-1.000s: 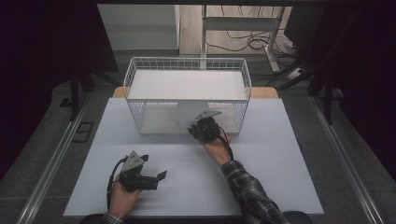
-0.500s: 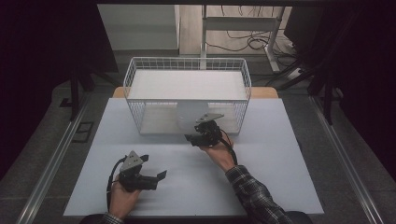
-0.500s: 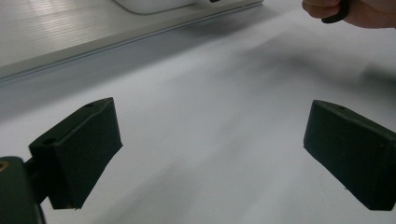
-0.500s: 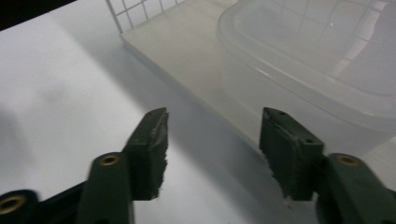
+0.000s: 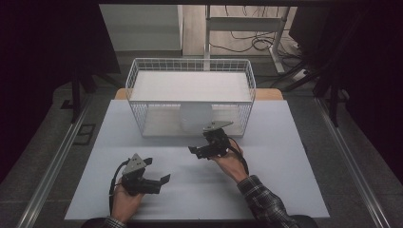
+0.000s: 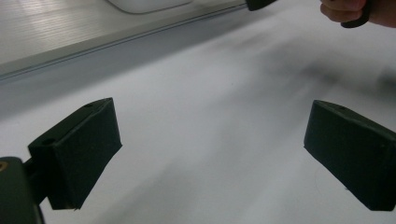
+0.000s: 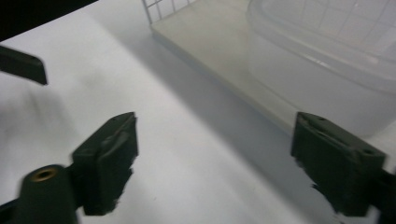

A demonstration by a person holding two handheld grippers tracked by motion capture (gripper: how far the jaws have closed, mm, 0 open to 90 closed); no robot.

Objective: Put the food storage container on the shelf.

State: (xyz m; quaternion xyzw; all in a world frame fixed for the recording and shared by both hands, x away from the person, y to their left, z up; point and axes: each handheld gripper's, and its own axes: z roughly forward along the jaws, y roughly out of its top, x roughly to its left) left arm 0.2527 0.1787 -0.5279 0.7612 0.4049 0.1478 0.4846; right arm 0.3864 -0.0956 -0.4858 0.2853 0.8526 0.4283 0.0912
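Observation:
A white wire basket [image 5: 247, 102] stands at the back middle of the pale table [image 5: 285, 161], with a flat white board [image 5: 190, 85] lying across its top. Inside it, low at the front, is a translucent plastic container [image 5: 196, 118]; in the right gripper view the container [image 7: 327, 70] lies just beyond the jaws. My right gripper [image 5: 196, 152] is open just in front of the basket and points left, with nothing in it [image 7: 219, 154]. My left gripper [image 5: 157, 171] rests open near the front left over bare table [image 6: 212, 140].
The basket's base plate [image 7: 219, 51] and wire wall [image 7: 163, 7] lie close ahead of the right gripper. One jaw of the left gripper [image 7: 23, 65] shows at that view's left. The right hand [image 6: 355, 9] shows at the top of the left gripper view. Cables and table legs lie on the floor behind.
My right gripper has drawn back from the basket front toward the person and turned to point left. The left gripper has stayed in place.

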